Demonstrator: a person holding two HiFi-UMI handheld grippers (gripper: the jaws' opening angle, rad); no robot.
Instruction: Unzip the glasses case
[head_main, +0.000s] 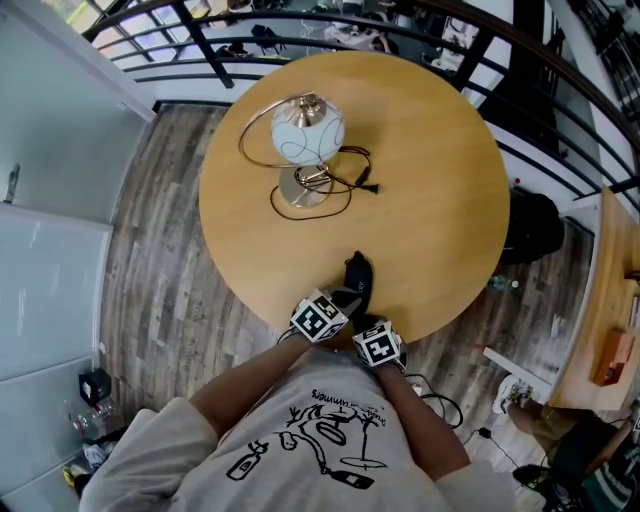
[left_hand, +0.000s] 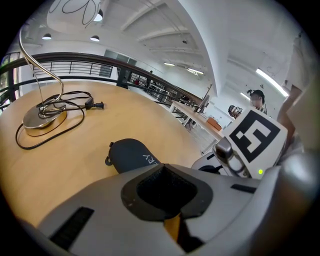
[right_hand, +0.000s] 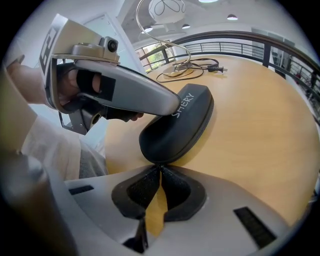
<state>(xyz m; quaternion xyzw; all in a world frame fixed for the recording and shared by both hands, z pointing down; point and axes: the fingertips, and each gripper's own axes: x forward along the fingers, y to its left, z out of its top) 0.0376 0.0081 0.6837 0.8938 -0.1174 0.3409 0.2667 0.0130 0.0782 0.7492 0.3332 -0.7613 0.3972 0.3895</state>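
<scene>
The dark glasses case (head_main: 358, 275) lies on the round wooden tabletop (head_main: 440, 180), close to the edge nearest the person, with its length running away from them. It has white lettering on top, and a small loop (left_hand: 107, 160) sticks out at its far end.

The right gripper (right_hand: 160, 167) is closed. Its tips meet right at the seam on the near end of the case, but whatever they may pinch there is too small to make out. The left gripper (left_hand: 162, 171) also has its jaws together, and its tips touch the top of the case beside the lettering.

Farther across the tabletop, well apart from the case, stands a lamp (head_main: 308, 130) with a round white shade. Its black cord (head_main: 350, 180) is looped around the base.
</scene>
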